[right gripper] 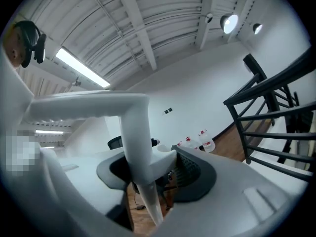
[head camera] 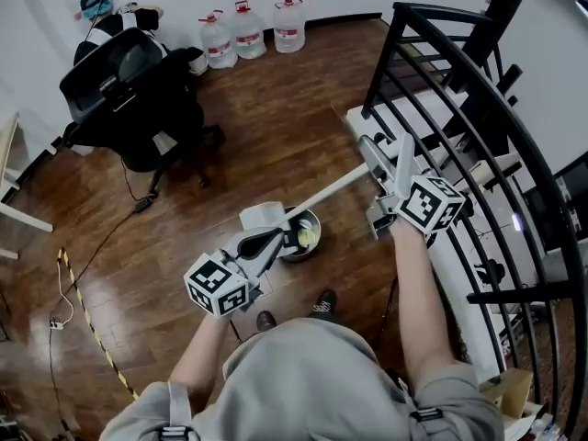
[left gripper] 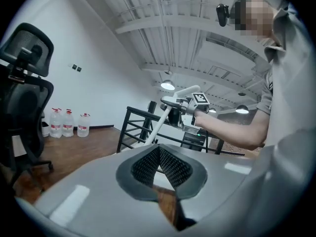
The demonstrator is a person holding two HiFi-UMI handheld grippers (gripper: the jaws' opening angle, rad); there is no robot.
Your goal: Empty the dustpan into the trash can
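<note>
In the head view a white long-handled dustpan runs from its grey pan (head camera: 260, 216) up along its handle (head camera: 331, 189). The pan hangs beside a small metal trash can (head camera: 315, 220) on the wood floor, with something yellow (head camera: 306, 237) inside the can. My left gripper (head camera: 272, 240) is shut low on the handle, just above the can. In the left gripper view the handle (left gripper: 160, 125) rises from the pads (left gripper: 145, 164) to the right gripper (left gripper: 185, 105). My right gripper (head camera: 386, 159) is shut on the handle's bent top end (right gripper: 136, 142), held between its pads (right gripper: 190, 169).
A black office chair (head camera: 129, 90) stands at the back left, and three water bottles (head camera: 248, 30) line the far wall. A black stair railing (head camera: 459, 90) curves along the right. A yellow-black cable (head camera: 87, 315) lies on the floor at the left. The person's shoes (head camera: 322, 303) are beside the can.
</note>
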